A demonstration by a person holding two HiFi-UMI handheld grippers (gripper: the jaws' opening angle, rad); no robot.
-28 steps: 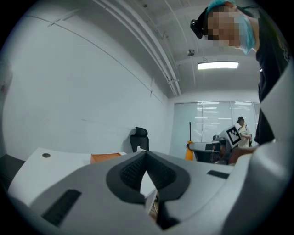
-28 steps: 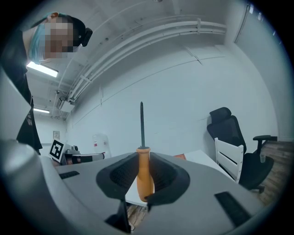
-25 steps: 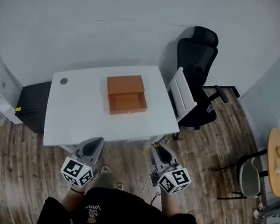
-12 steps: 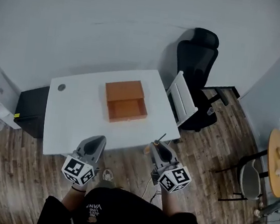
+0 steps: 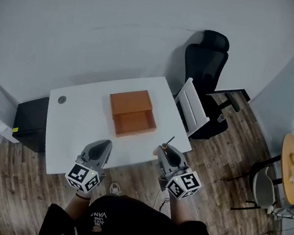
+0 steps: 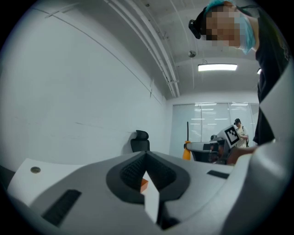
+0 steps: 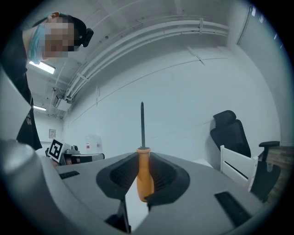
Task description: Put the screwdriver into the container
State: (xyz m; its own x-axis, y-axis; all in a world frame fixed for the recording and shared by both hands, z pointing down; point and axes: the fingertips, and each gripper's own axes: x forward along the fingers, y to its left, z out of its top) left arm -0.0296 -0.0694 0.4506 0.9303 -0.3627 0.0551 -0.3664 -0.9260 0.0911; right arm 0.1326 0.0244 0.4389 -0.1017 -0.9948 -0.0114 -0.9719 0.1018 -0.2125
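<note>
Right gripper [image 7: 143, 158] pinches the orange-handled, dark-shafted screwdriver [image 7: 145, 181], shaft pointing ahead of the jaws. Left gripper [image 6: 146, 160]: jaws pressed together, holding nothing. Open orange box container [image 5: 132, 113] sits ahead-left on the white table [image 5: 76, 127]. Risk: the rounded handle pivots in the pads and the tip snags the box wall.

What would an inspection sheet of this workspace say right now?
Surface: white table, mostly bare, with one round grommet hole.
Job's things: orange container stands mid-table, front part open; screwdriver not yet in it.
Clutter: nothing seen on the table.
Grippers: left gripper shut, empty; right gripper shut on the screwdriver's orange handle, shaft pointing forward.
Cables: nothing seen on the table.
Surroundings: black office chair, white chair, black cabinet, wood floor.
</note>
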